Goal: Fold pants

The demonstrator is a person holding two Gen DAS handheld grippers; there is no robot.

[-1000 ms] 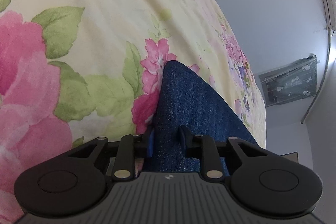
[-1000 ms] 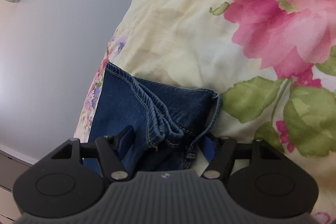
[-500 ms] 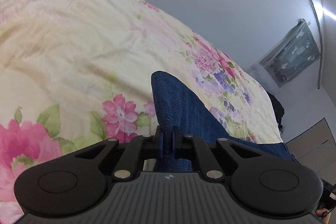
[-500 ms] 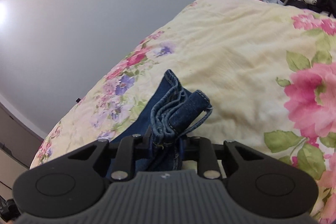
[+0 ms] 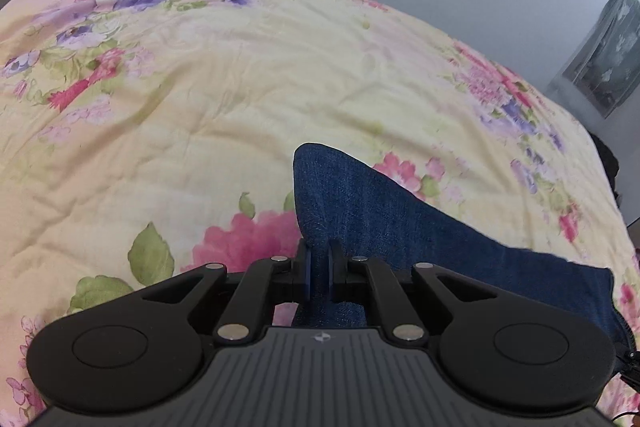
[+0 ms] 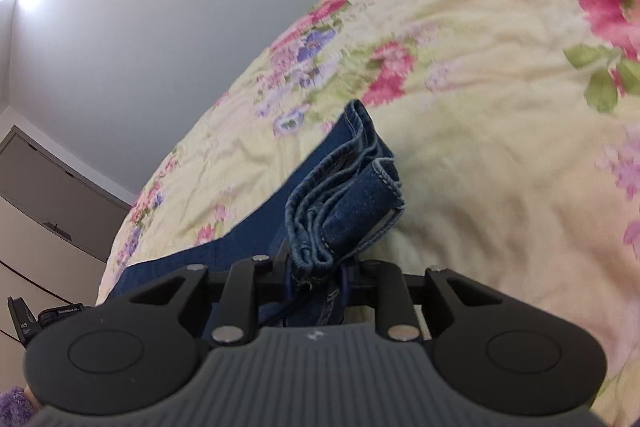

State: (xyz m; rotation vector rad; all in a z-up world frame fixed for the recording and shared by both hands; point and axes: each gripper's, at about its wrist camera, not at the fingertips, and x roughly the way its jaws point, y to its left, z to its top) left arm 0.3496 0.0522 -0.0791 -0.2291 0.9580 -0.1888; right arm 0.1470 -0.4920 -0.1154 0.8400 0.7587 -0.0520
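Denim pants (image 5: pixel 360 211), dark blue, are lying partly on a floral quilt (image 5: pixel 200 107) and partly rising off it, pinched at two places. In the left wrist view a smooth folded edge is standing up in a peak between the fingers of the left gripper (image 5: pixel 319 271), whose jaws are sitting nearly together, clamped on that thin fold, the rest of the cloth trailing away to the right across the quilt. In the right wrist view the right gripper (image 6: pixel 316 273) is squeezing a thicker bunch, the hemmed edges (image 6: pixel 344 203) stacked in several layers with pale stitching showing, so its jaws are standing a little apart with the wad pressed between them. By my judgement the cloth is handling as soft but fairly heavy: it is drooping between the two grips and keeping a crease where pinched, not slipping, and it is in no way fragile. Taking hold at hems and folded edges, as both grippers are doing, looks sound, since the seams are giving the pads something firm to bite. A tag or printed strip is showing inside the right jaws, but its writing is too small and twisted to read. A dark device (image 6: pixel 24 319) at the lower left of the right view is carrying small white lettering that I cannot make out. Plain grey walls are surrounding the bed.
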